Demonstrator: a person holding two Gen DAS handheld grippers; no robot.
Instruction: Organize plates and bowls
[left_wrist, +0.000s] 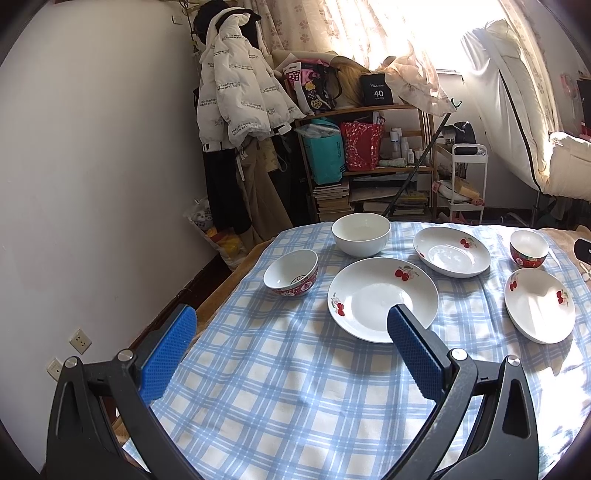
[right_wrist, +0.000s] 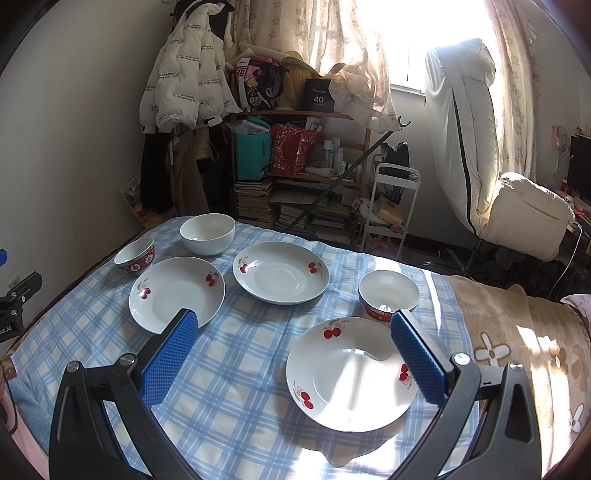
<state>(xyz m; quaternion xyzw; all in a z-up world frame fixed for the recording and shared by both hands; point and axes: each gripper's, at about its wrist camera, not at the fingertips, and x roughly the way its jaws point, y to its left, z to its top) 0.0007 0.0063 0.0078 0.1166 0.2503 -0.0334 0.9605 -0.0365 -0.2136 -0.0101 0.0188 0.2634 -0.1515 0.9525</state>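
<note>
Currently, three cherry-patterned plates (right_wrist: 349, 373) (right_wrist: 280, 272) (right_wrist: 176, 293), one white bowl (right_wrist: 207, 229) and two red-rimmed bowls (right_wrist: 388, 294) (right_wrist: 135, 255) sit apart on the blue checked cloth (right_wrist: 240, 387). The left gripper (left_wrist: 291, 325) and right gripper (right_wrist: 293, 328) hover above the cloth, jaws wide, holding nothing. Shelves (right_wrist: 295, 173) stand behind.

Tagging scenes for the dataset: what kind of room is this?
Likely a lived-in bedroom or small flat room: white puffer jacket hung by the wall, cluttered wooden shelf of books and bags, blue checked cloth over what may be a bed.
</note>
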